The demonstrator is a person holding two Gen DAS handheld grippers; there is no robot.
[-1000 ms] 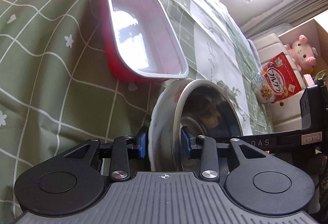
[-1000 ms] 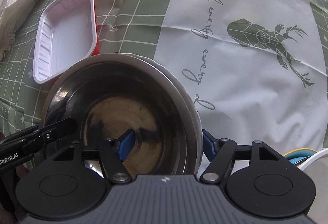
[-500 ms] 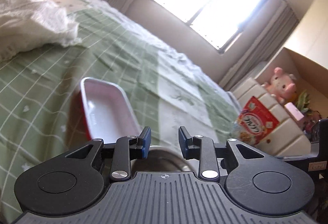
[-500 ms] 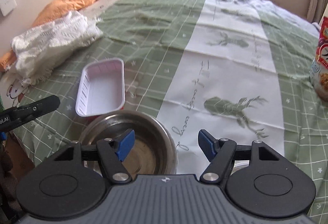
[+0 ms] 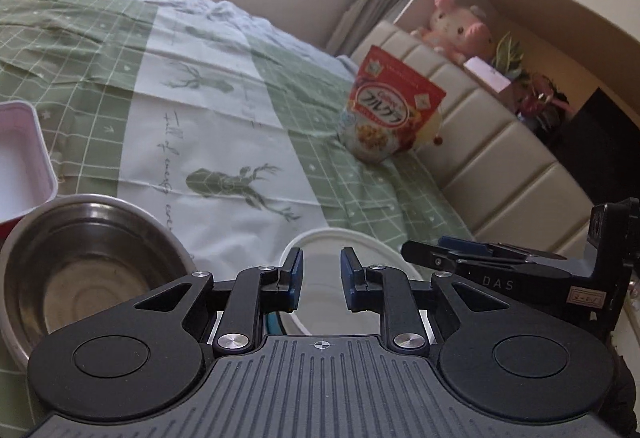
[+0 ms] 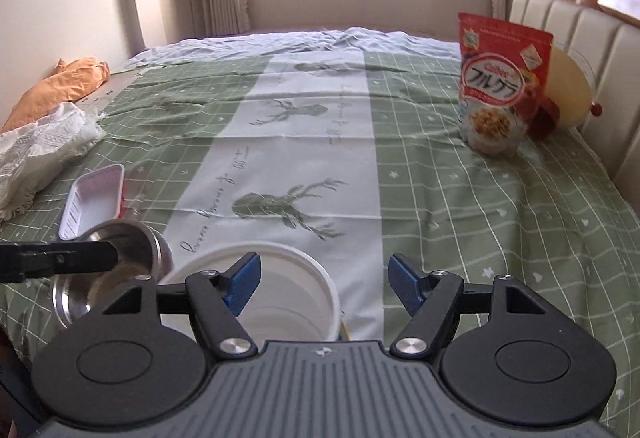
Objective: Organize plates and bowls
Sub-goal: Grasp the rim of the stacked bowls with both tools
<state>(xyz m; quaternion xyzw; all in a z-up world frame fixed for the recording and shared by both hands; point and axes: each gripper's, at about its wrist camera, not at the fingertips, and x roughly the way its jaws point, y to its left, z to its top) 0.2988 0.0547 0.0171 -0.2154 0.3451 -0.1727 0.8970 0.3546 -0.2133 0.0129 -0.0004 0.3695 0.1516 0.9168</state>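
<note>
A steel bowl (image 5: 80,258) rests on the green bedspread at the lower left of the left wrist view; it also shows in the right wrist view (image 6: 120,258). A white bowl (image 5: 356,258) sits to its right, also in the right wrist view (image 6: 280,290). A white tray with a red base (image 5: 20,165) lies beyond the steel bowl, also in the right wrist view (image 6: 94,193). My left gripper (image 5: 319,278) is open and empty above the white bowl's near rim. My right gripper (image 6: 324,284) is wide open and empty, above the white bowl.
A red cereal bag (image 6: 498,85) stands at the far right by the padded headboard (image 5: 480,141). A white lace cloth (image 6: 36,153) and an orange cloth (image 6: 60,85) lie at the far left. Something with a blue-and-yellow edge (image 6: 343,330) peeks from under the white bowl.
My left gripper let go of the steel bowl's rim and both grippers rose and pulled back. The steel bowl now rests on the bed beside the tray. Both cameras now face the white bowl.
</note>
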